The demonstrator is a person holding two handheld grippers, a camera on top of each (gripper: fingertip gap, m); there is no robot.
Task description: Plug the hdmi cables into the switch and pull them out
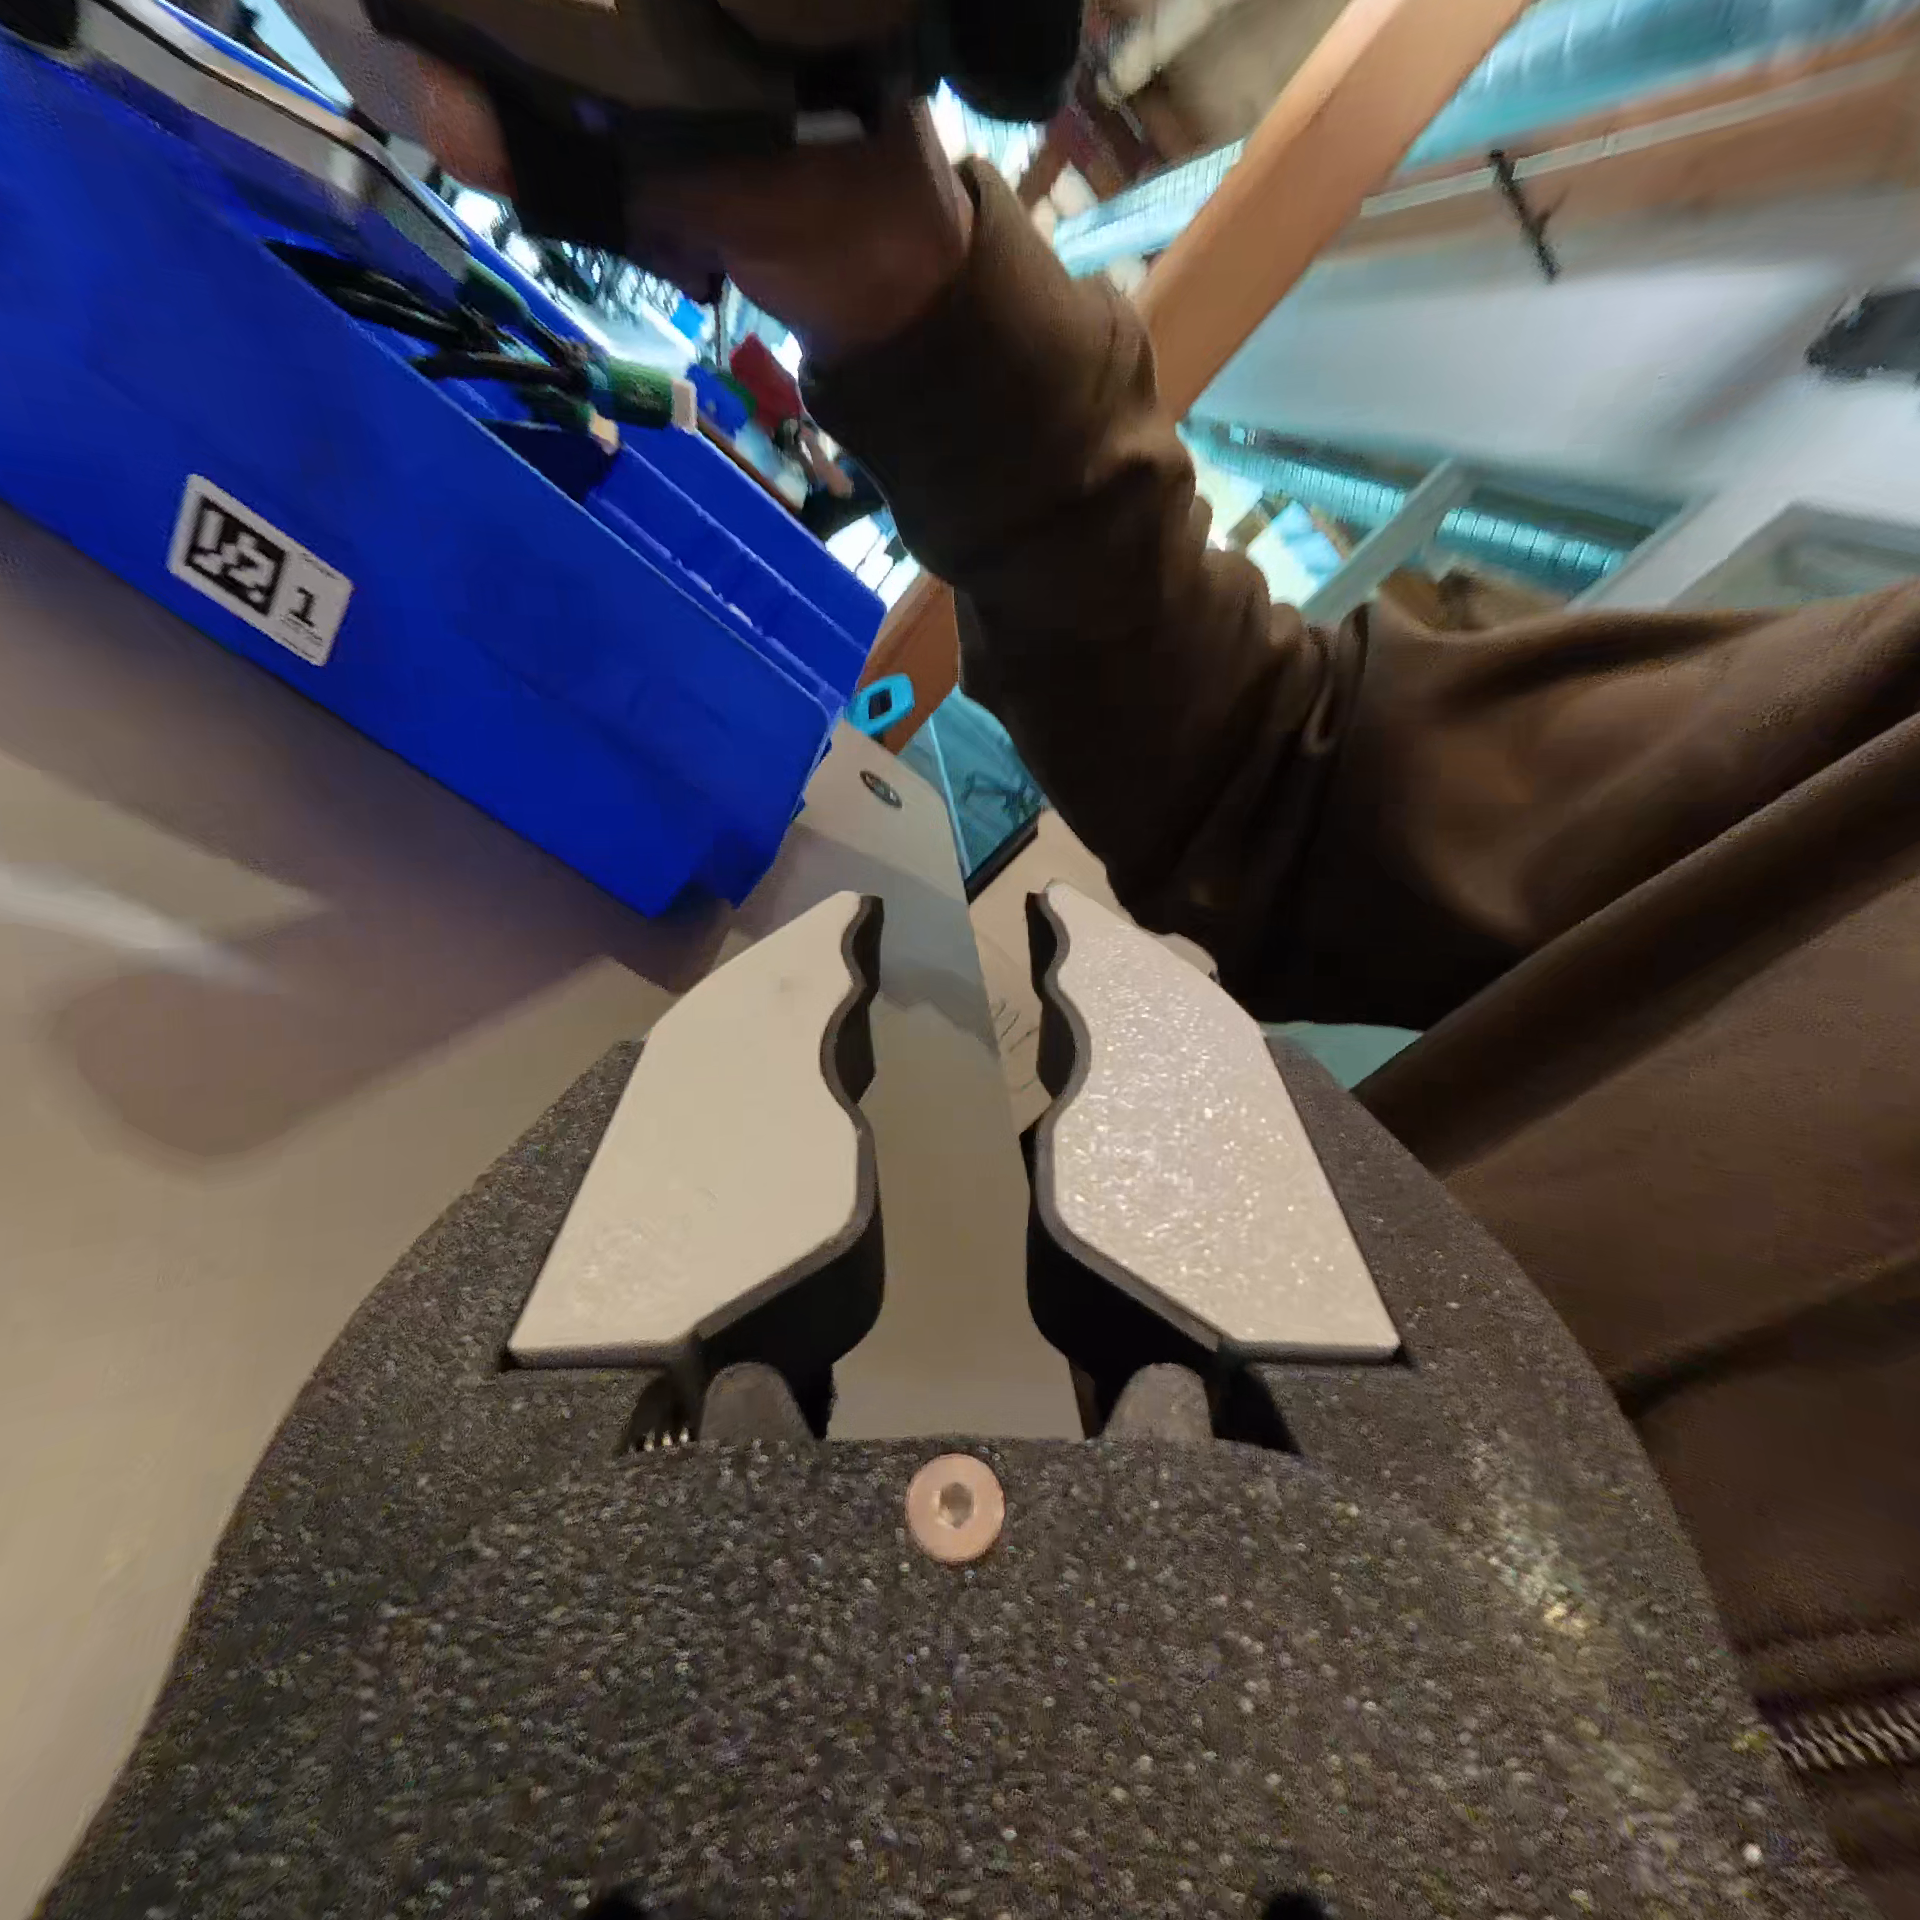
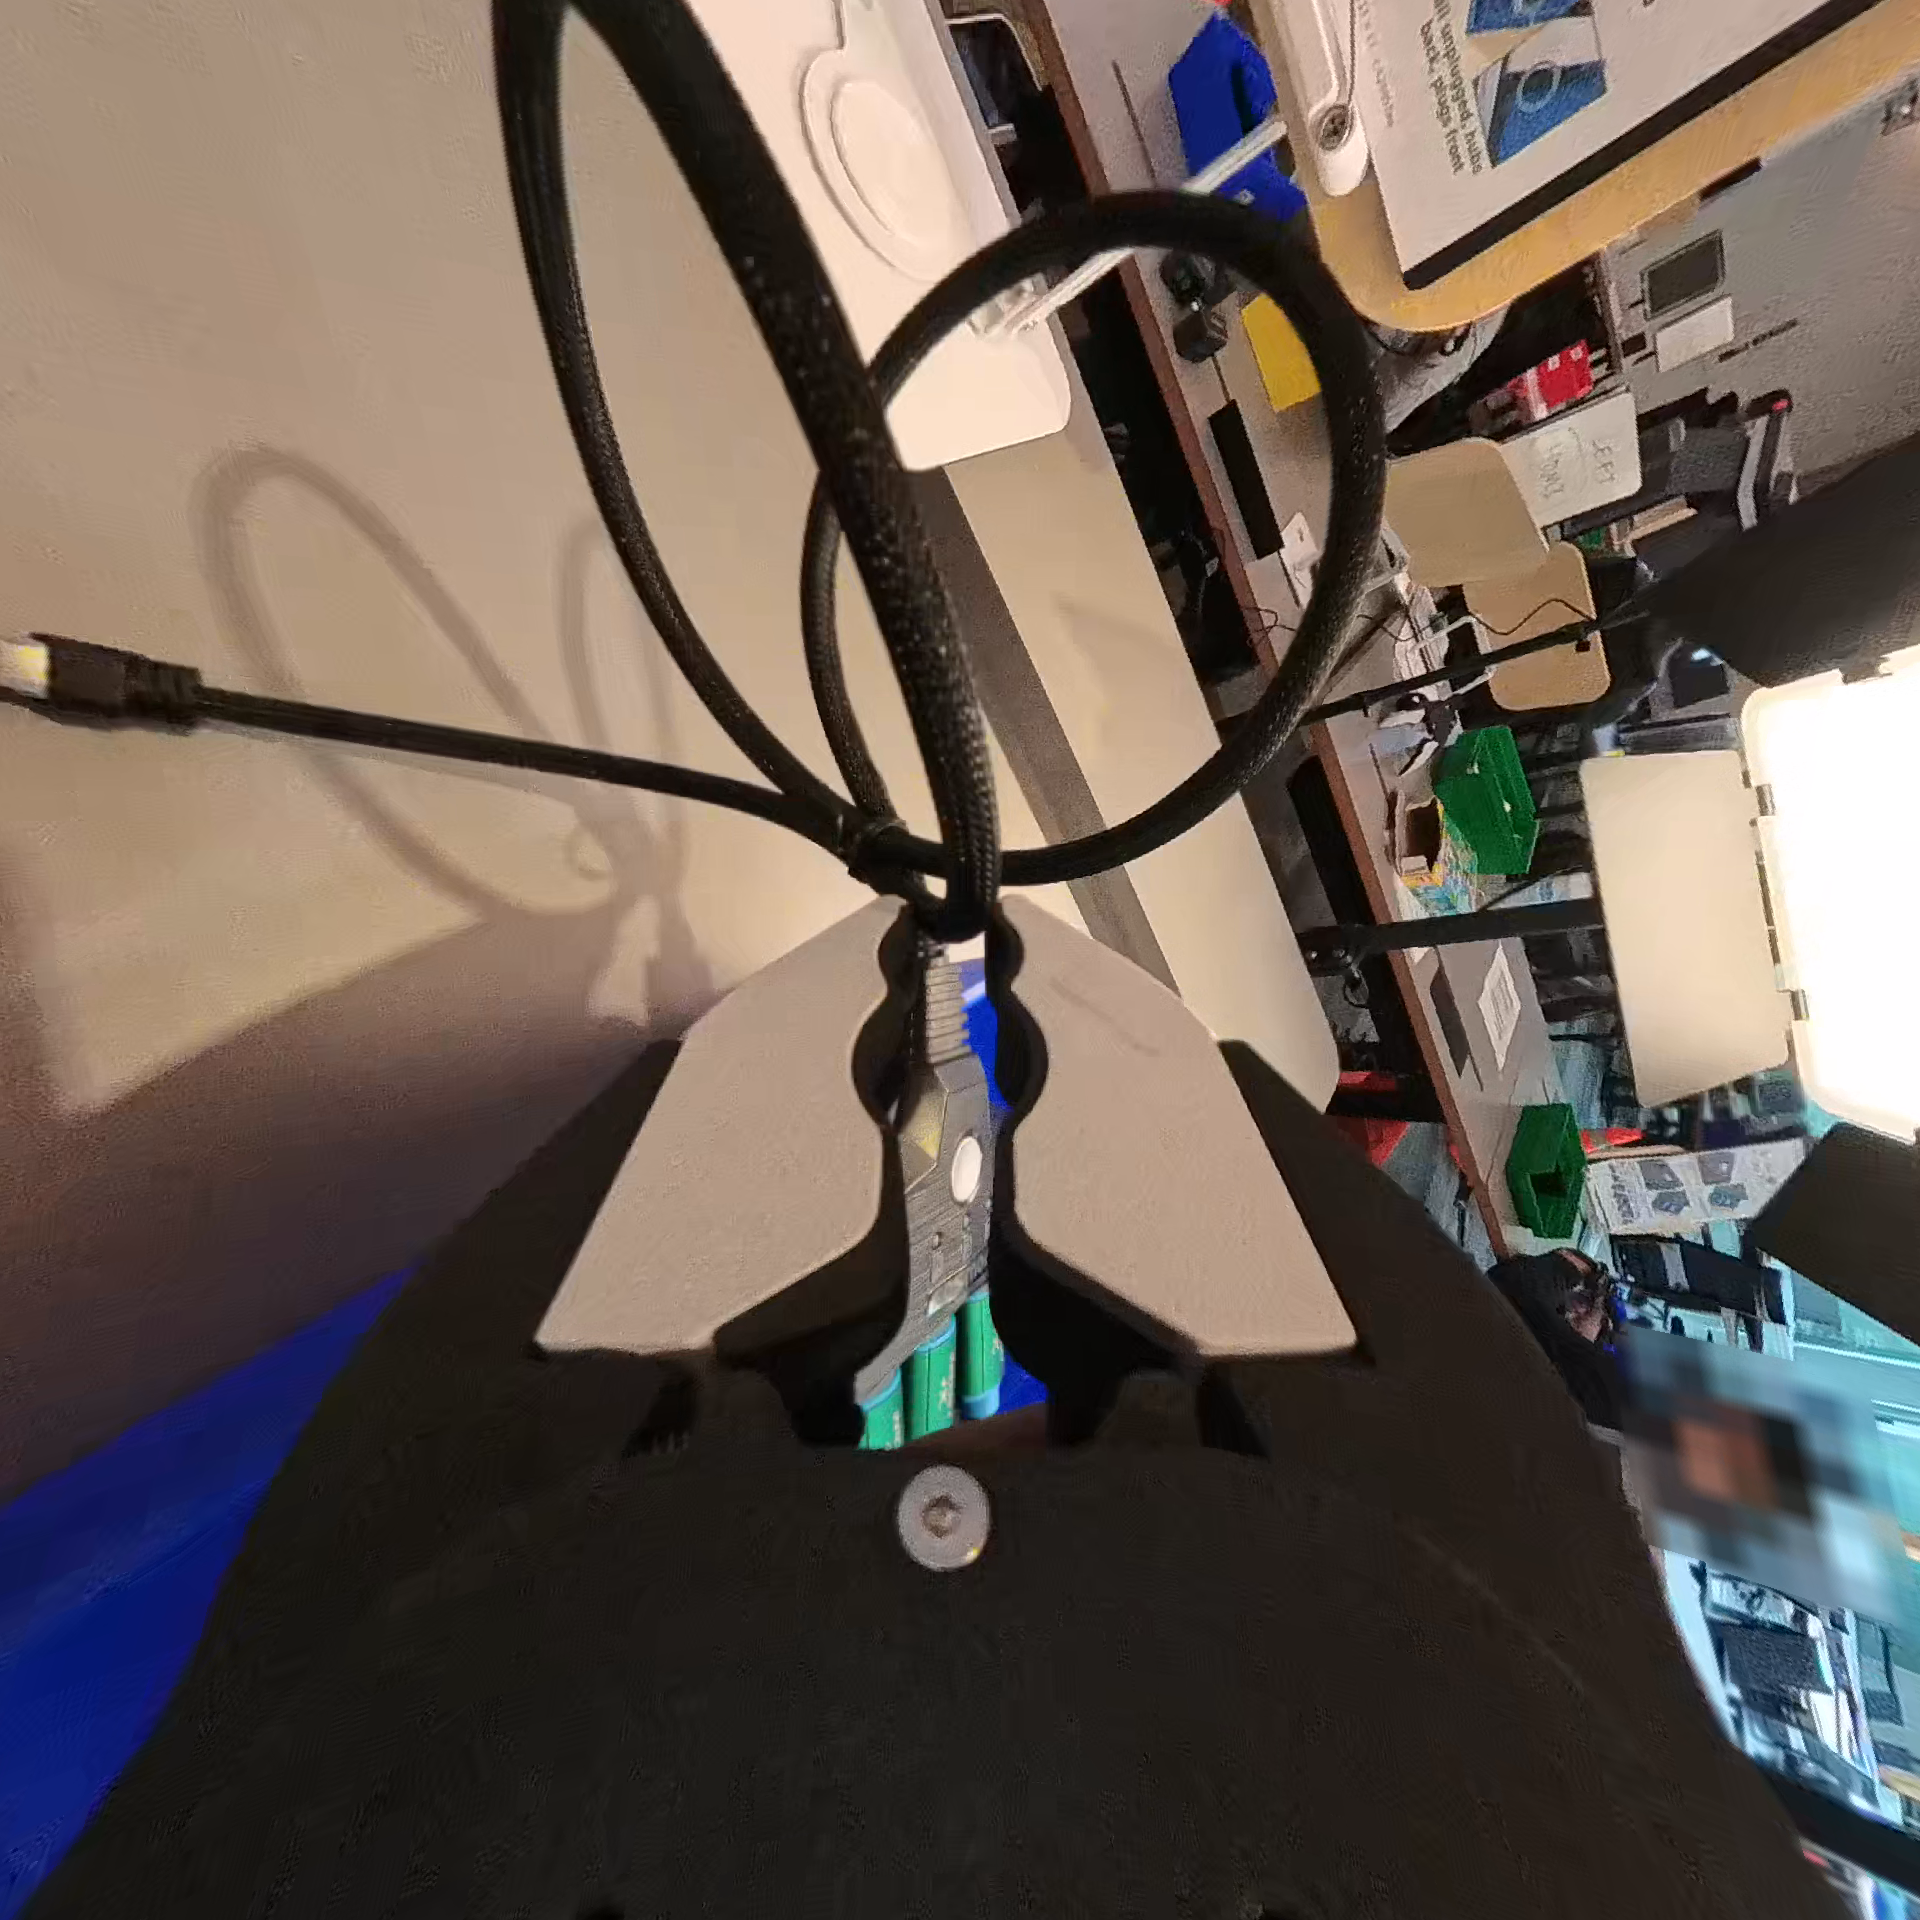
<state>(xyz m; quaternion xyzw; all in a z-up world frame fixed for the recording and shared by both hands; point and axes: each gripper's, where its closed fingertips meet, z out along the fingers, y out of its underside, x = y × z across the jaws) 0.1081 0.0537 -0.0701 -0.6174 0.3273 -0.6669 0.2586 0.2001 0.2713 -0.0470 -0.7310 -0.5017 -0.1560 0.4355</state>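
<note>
My right gripper (image 2: 951, 920) is shut on a black braided cable (image 2: 914, 582), pinching a bend of it at the fingertips. The cable's loops hang out ahead of the fingers over the pale table (image 2: 312, 312). One end with a black plug (image 2: 94, 675) sticks out to the left. Behind the fingertips a grey plug (image 2: 945, 1153) and green cylinders (image 2: 930, 1382) show over a blue bin. My left gripper (image 1: 956, 914) is open and empty, low over the table's edge. The blue bin (image 1: 468, 644) stands to its left, with dark cables (image 1: 447, 332) in it.
A brown-sleeved arm (image 1: 1143, 582) reaches across above the left gripper. The bin bears a black-and-white sticker (image 1: 260, 571). A white tray (image 2: 935, 208) lies on the table. Beyond the table's edge is a workbench with green boxes (image 2: 1486, 800) and a bright light panel (image 2: 1839, 894).
</note>
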